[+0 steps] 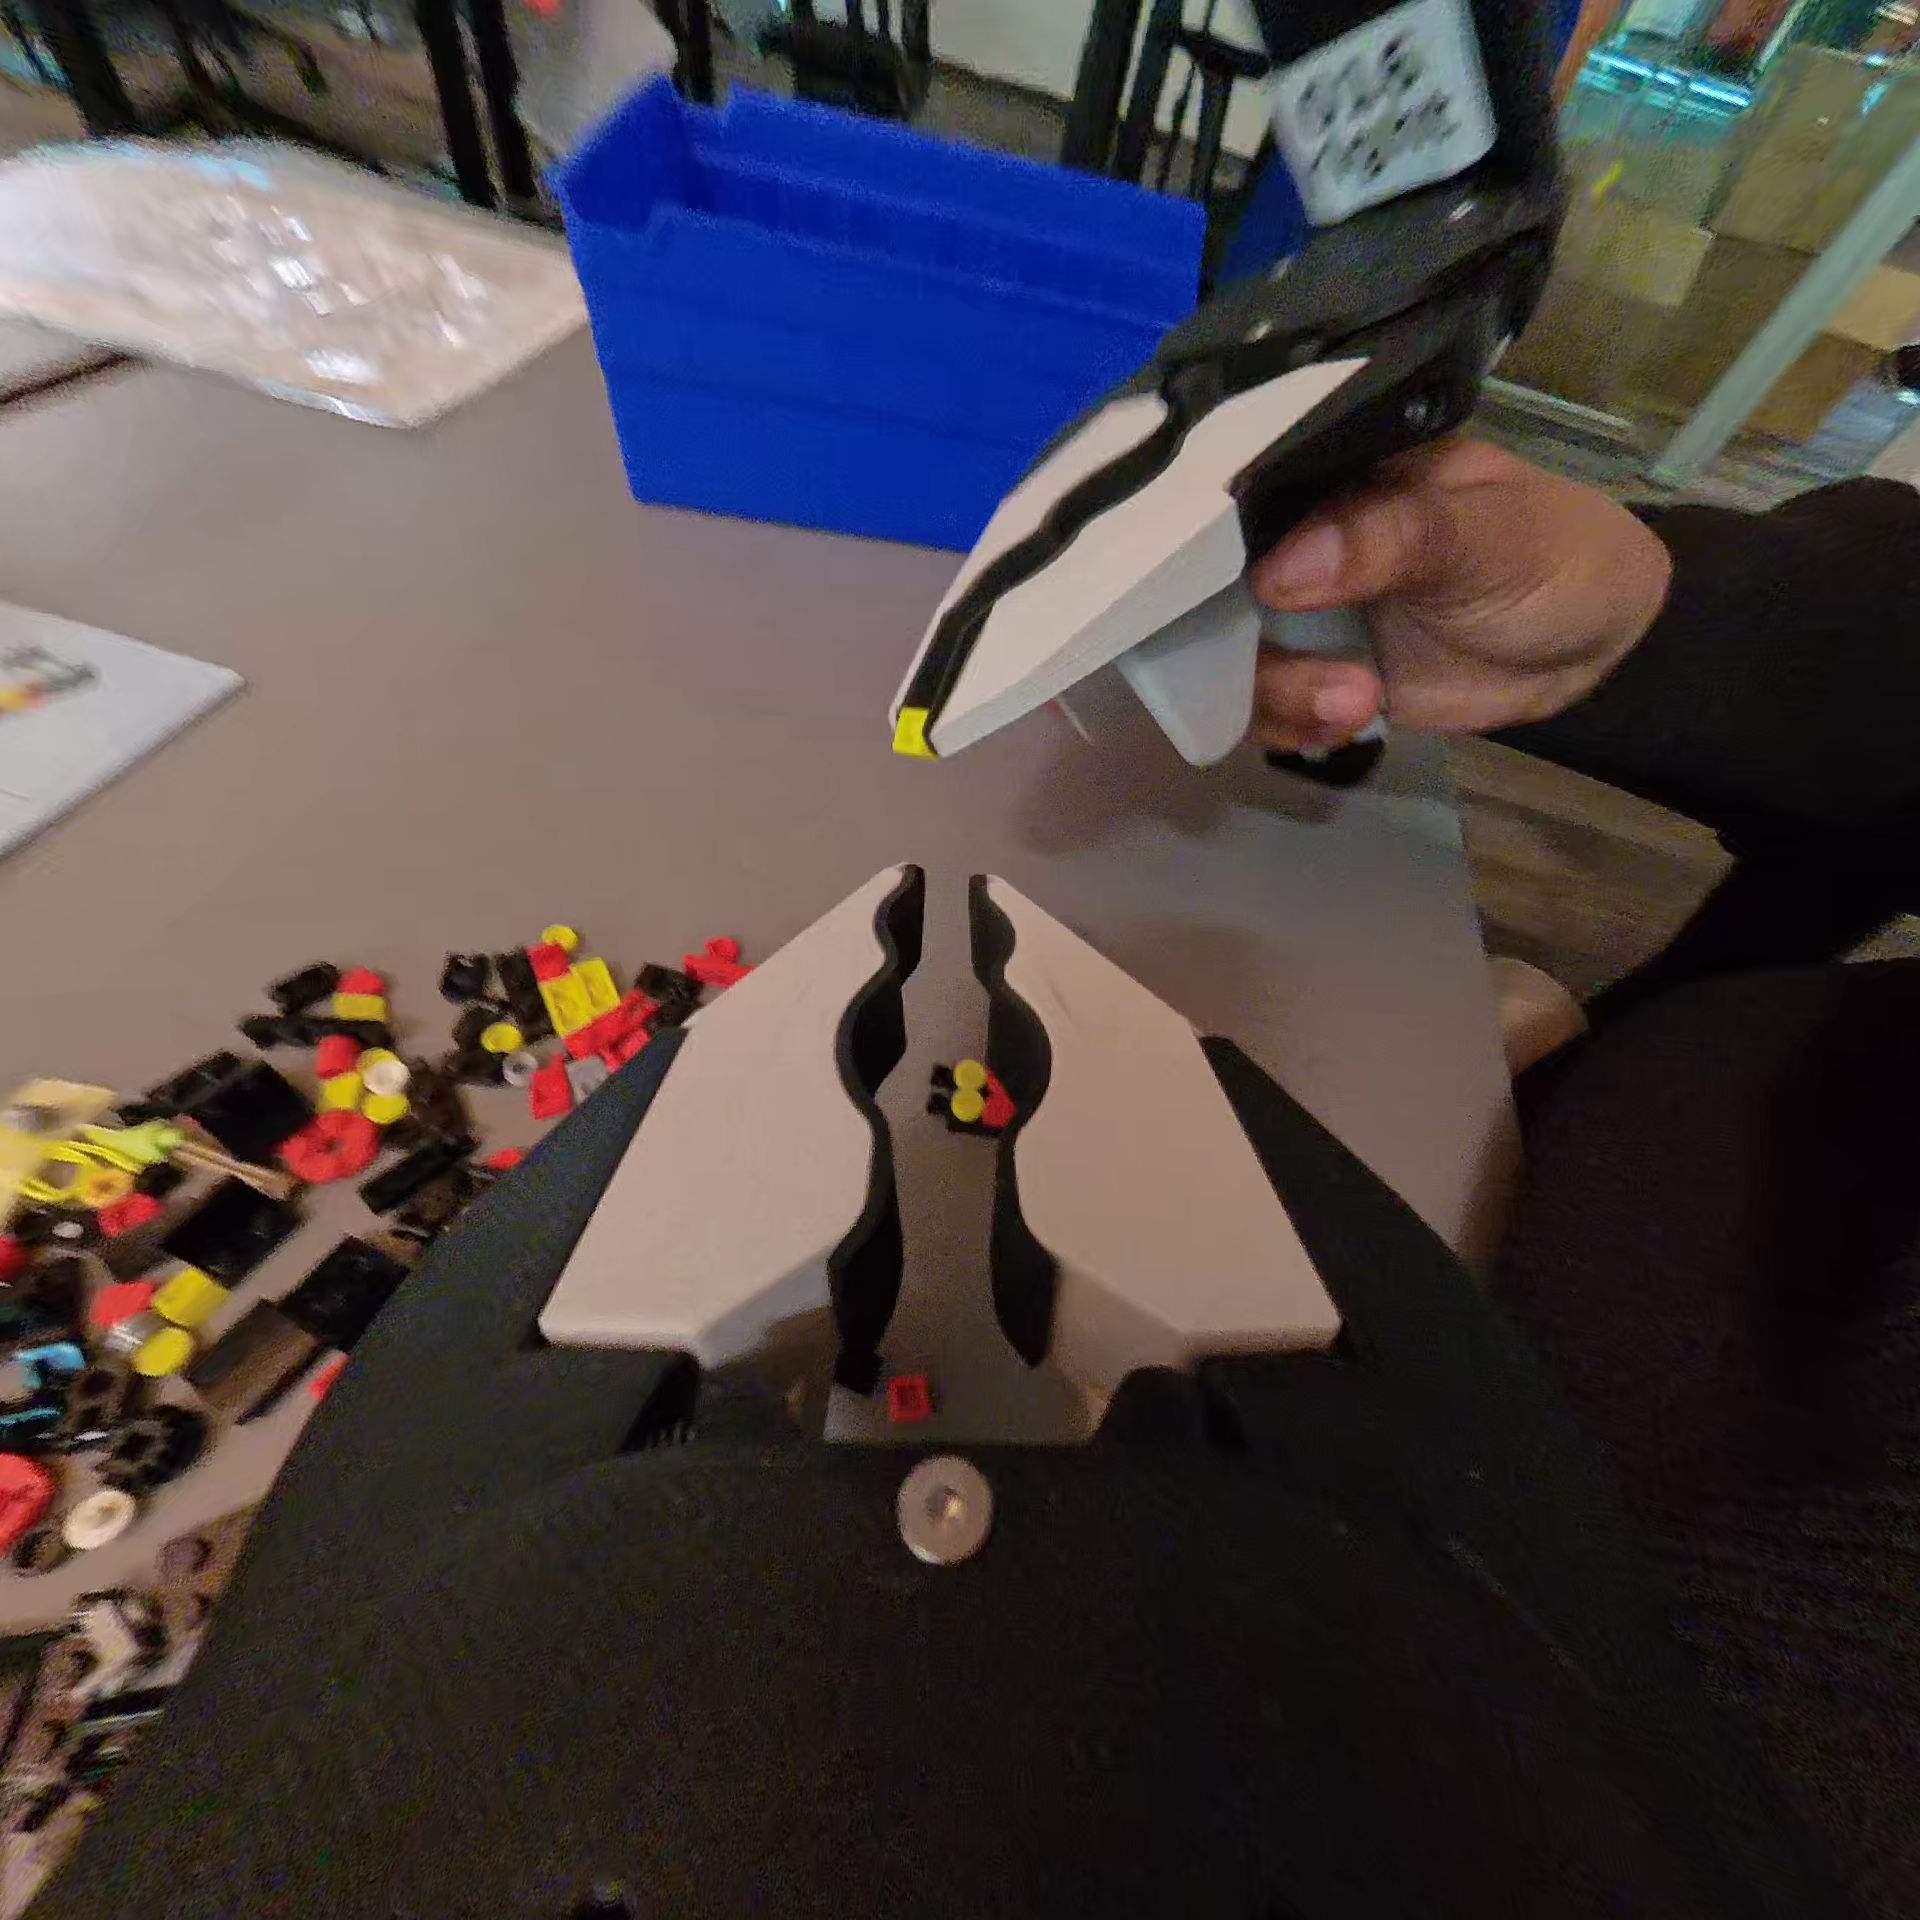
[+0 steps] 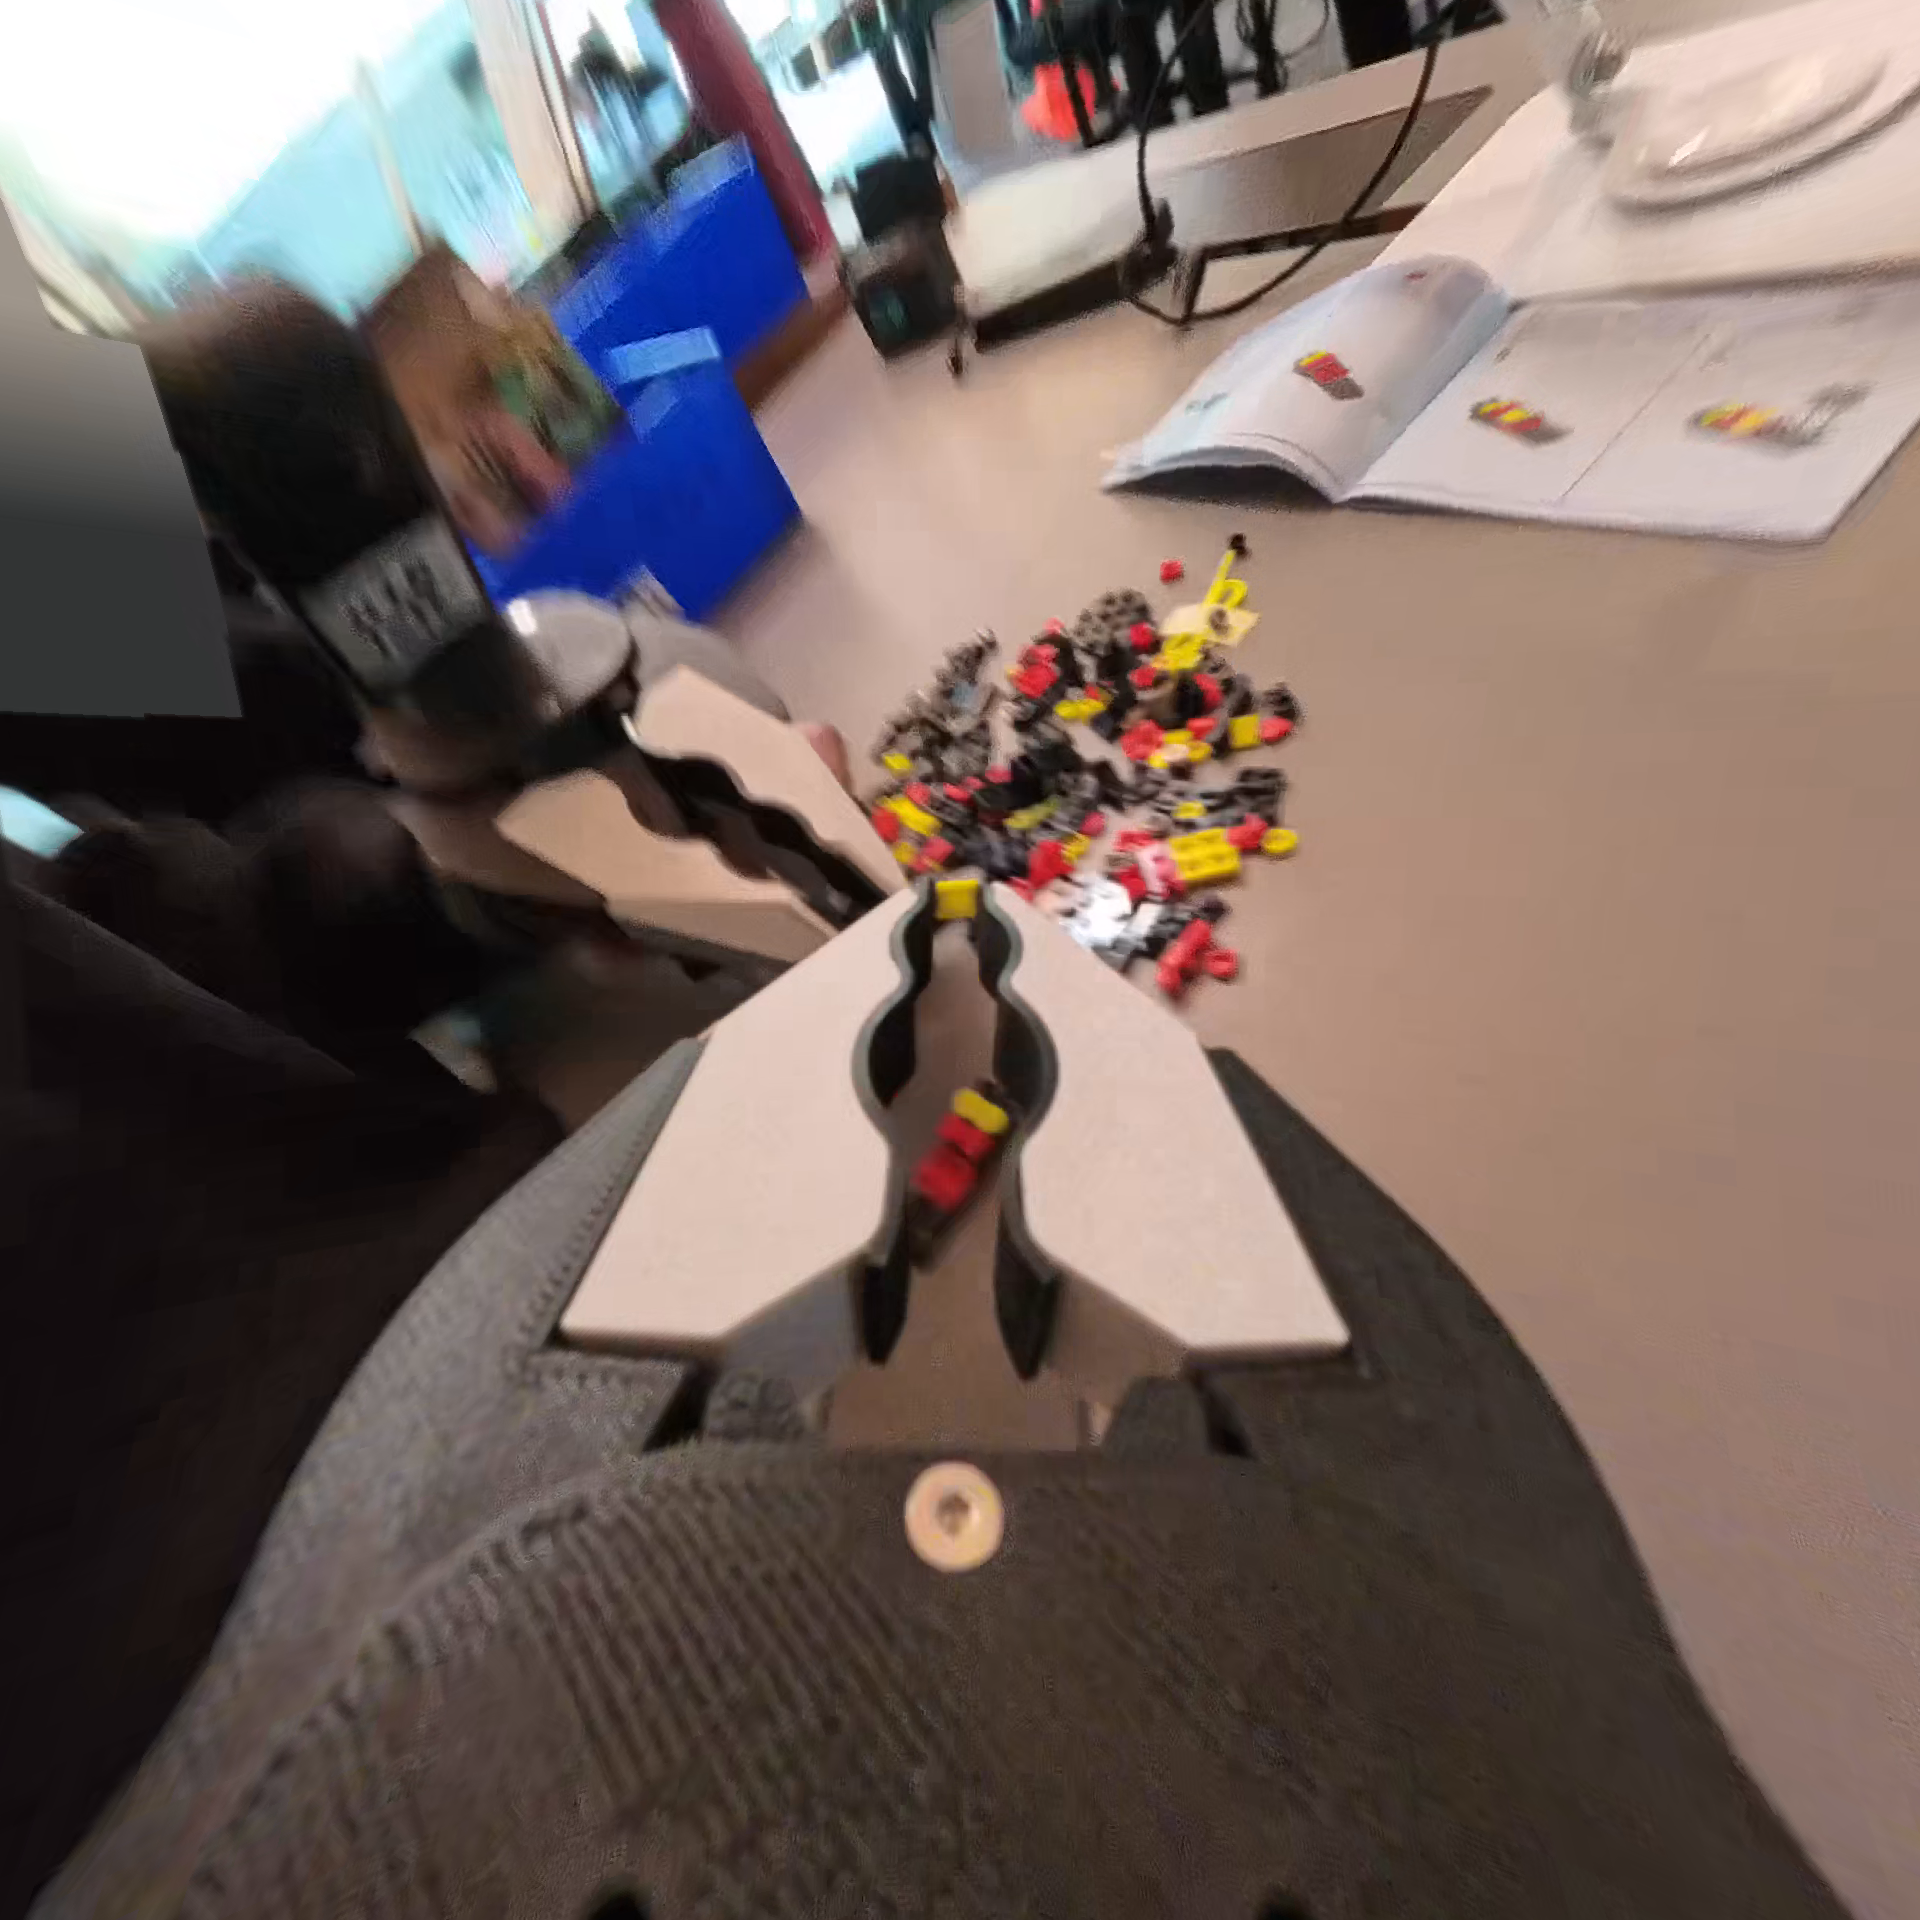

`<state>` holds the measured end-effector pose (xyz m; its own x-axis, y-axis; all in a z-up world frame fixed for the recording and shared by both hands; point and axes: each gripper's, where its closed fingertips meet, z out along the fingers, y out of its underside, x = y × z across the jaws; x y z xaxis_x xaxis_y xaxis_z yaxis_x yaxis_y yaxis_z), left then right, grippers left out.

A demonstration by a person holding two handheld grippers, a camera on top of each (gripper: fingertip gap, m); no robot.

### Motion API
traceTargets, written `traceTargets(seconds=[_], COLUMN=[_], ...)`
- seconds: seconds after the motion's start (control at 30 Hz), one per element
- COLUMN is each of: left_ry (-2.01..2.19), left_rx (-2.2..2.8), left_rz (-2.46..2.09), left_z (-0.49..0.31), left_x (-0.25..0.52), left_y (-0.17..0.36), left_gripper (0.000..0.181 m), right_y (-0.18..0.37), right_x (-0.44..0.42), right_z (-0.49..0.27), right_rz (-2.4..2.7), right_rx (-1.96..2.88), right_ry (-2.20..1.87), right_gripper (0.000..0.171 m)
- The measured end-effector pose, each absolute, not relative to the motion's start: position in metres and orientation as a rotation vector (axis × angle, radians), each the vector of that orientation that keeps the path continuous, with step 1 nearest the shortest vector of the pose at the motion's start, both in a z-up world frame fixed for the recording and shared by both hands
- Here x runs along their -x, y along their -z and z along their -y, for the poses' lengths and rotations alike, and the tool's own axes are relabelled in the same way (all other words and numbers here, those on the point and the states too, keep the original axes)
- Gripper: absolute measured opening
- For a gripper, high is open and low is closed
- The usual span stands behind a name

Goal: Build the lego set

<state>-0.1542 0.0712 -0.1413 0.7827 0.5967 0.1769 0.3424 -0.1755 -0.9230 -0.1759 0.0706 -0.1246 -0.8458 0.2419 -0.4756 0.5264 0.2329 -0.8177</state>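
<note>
Right hand-held gripper point(image 1: 914, 732) hangs above the counter point(image 1: 623, 727), its tips pinched on a small yellow brick point(image 1: 912, 730); the right wrist view shows the same brick point(image 2: 957, 899) clamped at the very tip of its fingers. A hand point(image 1: 1455, 603) in a dark sleeve grips its handle.

Left hand-held gripper point(image 1: 945, 883) points forward just below and in front of it, jaws slightly parted with nothing between the tips. Seen through the gap between its fingers, a small assembly point(image 1: 971, 1101) of black, yellow and red bricks lies on the counter, and a lone red piece point(image 1: 907, 1397) lies nearer the gripper's base. In the right wrist view the left gripper point(image 2: 883, 894) comes in from the left, its tips close to the yellow brick, and the assembly point(image 2: 961, 1153) again shows under the right gripper's fingers.

To the left of the left gripper lies a loose pile point(image 1: 260, 1143) of black, red and yellow pieces, spread over the counter. An open booklet point(image 2: 1507, 416) lies beyond the pile in the right wrist view. A blue bin point(image 1: 862, 332) stands farther back on the counter, with a sheet of clear plastic wrap point(image 1: 260, 270) to its left.
</note>
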Motion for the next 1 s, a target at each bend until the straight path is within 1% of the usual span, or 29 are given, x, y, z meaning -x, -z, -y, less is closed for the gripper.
traceTargets(seconds=[0.1, 0.17, 0.27, 0.37, 0.63, 0.67, 0.7, 0.73, 0.8, 0.9, 0.97, 1.0], left_ry=[-0.457, -0.541, -0.55, -0.549, -0.528, -0.515, -0.487, -0.443, -0.278, 0.207, 0.548, 0.641], left_rx=[1.778, 1.784, 1.774, 1.787, 1.787, 1.78, 1.764, 1.738, 1.676, 1.541, 1.386, 1.322], left_rz=[0.671, 0.63, 0.581, 0.603, 0.58, 0.602, 0.633, 0.675, 0.794, 0.965, 1.044, 1.062], left_z=[-0.066, -0.065, -0.069, -0.068, -0.068, -0.067, -0.066, -0.065, -0.062, -0.068, -0.071, -0.071], left_x=[0.161, 0.161, 0.156, 0.158, 0.155, 0.156, 0.158, 0.16, 0.162, 0.153, 0.145, 0.143], left_y=[0.132, 0.129, 0.125, 0.128, 0.127, 0.127, 0.127, 0.126, 0.127, 0.133, 0.131, 0.13], left_gripper=[0.015, 0.016, 0.01, 0.008, 0.004, 0.004, 0.004, 0.004, 0.004, 0.004, 0.004, 0.004], right_y=[0.127, 0.129, 0.127, 0.123, 0.123, 0.123, 0.122, 0.12, 0.114, 0.12, 0.124, 0.124], right_x=[0.17, 0.165, 0.16, 0.157, 0.156, 0.158, 0.161, 0.165, 0.171, 0.176, 0.174, 0.168], right_z=[-0.062, -0.057, -0.053, -0.052, -0.055, -0.056, -0.058, -0.061, -0.068, -0.075, -0.077, -0.075], right_rz=[-1.987, -1.891, -1.71, -1.561, -1.482, -1.485, -1.498, -1.53, -1.69, -2.244, -2.62, -2.752], right_rx=[-0.867, -0.89, -0.92, -0.926, -0.934, -0.936, -0.936, -0.923, -0.841, -0.588, -0.306, -0.13], right_ry=[1.574, 1.522, 1.463, 1.416, 1.381, 1.389, 1.413, 1.457, 1.568, 1.709, 1.775, 1.807], right_gripper=[0.006, 0.006, 0.006, 0.006, 0.007, 0.013, 0.023, 0.027, 0.028, 0.041, 0.04, 0.036])
